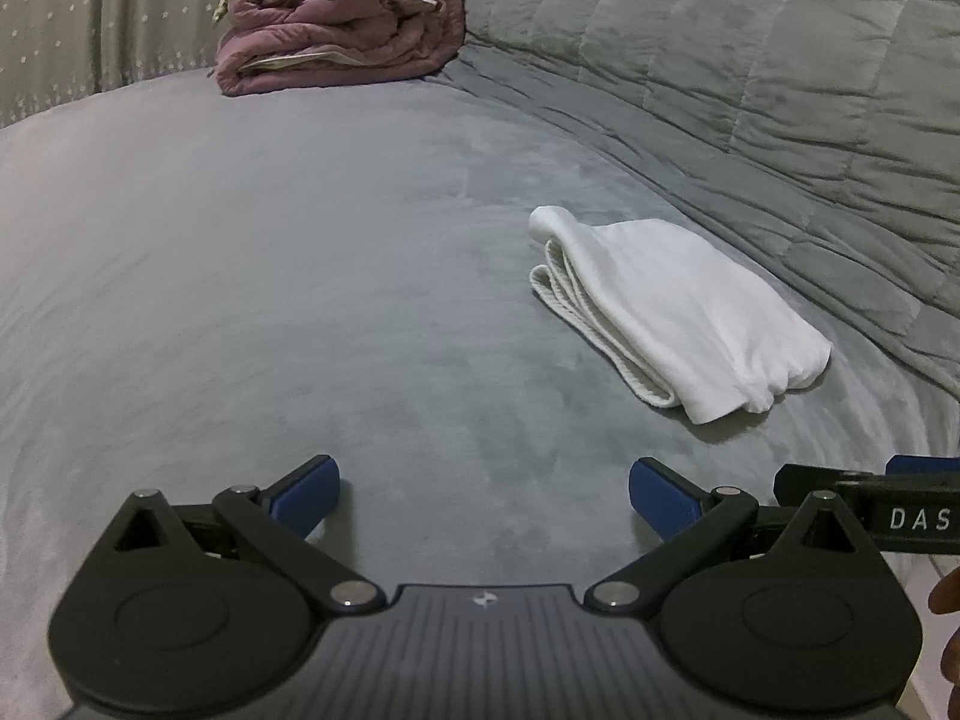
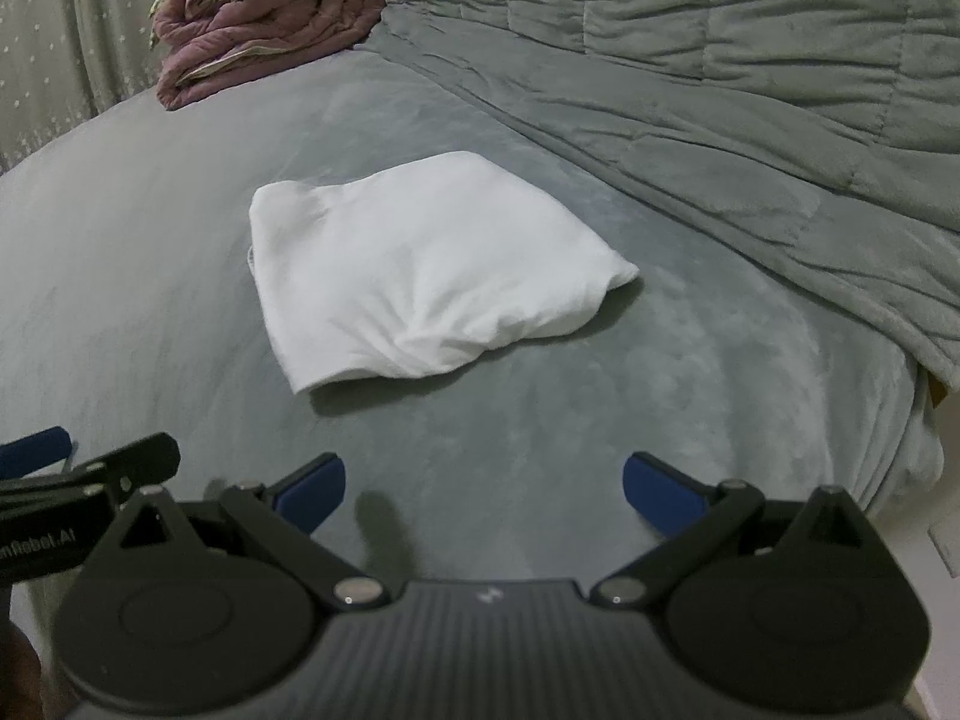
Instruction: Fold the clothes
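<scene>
On the grey bed (image 2: pixel 150 276), the shirt (image 2: pixel 420 276) is lying folded into a compact packet, apparently finished, so both the left gripper (image 1: pixel 485 501) and right gripper (image 2: pixel 485 495) are hovering spread and empty, well clear.

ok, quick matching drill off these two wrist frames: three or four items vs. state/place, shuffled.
Items:
1. white garment
2. purple blanket
3. left tool
4. grey quilt

States:
A. open, holding nothing
B. bunched along the bed's far right
C. folded, lying flat on the bed
D. rolled up at the far left, other cloth on top

Pairs: 1-C, 2-D, 3-A, 4-B
</scene>
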`<action>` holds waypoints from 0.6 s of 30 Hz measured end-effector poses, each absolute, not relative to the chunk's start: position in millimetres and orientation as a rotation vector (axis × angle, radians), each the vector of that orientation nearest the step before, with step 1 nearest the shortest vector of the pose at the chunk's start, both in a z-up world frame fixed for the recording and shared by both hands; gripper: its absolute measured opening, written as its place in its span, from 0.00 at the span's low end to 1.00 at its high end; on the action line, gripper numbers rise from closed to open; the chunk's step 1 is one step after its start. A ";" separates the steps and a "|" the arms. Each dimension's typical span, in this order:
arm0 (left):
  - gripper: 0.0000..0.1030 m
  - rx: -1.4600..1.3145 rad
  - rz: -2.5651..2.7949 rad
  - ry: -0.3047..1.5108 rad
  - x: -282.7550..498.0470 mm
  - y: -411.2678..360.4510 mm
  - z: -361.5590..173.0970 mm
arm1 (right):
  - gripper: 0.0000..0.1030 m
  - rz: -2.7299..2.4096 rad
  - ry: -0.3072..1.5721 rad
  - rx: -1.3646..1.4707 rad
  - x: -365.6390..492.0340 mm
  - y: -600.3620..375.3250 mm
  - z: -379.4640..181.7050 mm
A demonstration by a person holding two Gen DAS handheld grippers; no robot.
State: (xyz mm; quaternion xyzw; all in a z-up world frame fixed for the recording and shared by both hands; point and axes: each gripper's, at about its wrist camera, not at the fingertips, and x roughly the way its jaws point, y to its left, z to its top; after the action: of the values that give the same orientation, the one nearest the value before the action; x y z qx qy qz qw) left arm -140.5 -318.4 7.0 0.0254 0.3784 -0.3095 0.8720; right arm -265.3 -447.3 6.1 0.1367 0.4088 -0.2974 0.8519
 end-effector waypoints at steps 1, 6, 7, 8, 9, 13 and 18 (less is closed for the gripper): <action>1.00 0.055 -0.647 0.789 -140.6 -318.2 7.5 | 1.00 -0.628 0.862 0.287 -265.3 -447.5 5.9; 1.00 0.064 -0.638 0.792 -140.9 -318.1 6.7 | 1.00 -0.632 0.867 0.278 -264.7 -446.8 5.6; 1.00 0.059 -0.641 0.797 -140.4 -317.9 6.2 | 1.00 -0.630 0.867 0.280 -264.9 -446.7 5.6; 1.00 0.054 -0.644 0.801 -140.0 -317.7 5.9 | 1.00 -0.629 0.866 0.281 -265.2 -446.9 5.7; 1.00 0.049 -0.648 0.804 -139.5 -317.6 6.1 | 1.00 -0.628 0.867 0.280 -265.4 -447.2 5.6; 1.00 0.047 -0.652 0.803 -140.0 -318.2 7.5 | 1.00 -0.626 0.870 0.275 -265.7 -447.2 5.1; 1.00 0.046 -0.658 0.801 -140.1 -320.3 9.1 | 1.00 -0.630 0.870 0.271 -266.6 -446.2 5.5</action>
State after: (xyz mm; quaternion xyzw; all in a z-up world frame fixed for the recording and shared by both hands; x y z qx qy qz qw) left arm -140.1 -320.3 9.1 0.0220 0.3829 -0.3145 0.8683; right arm -266.6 -446.2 5.5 0.1288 0.4132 -0.2989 0.8505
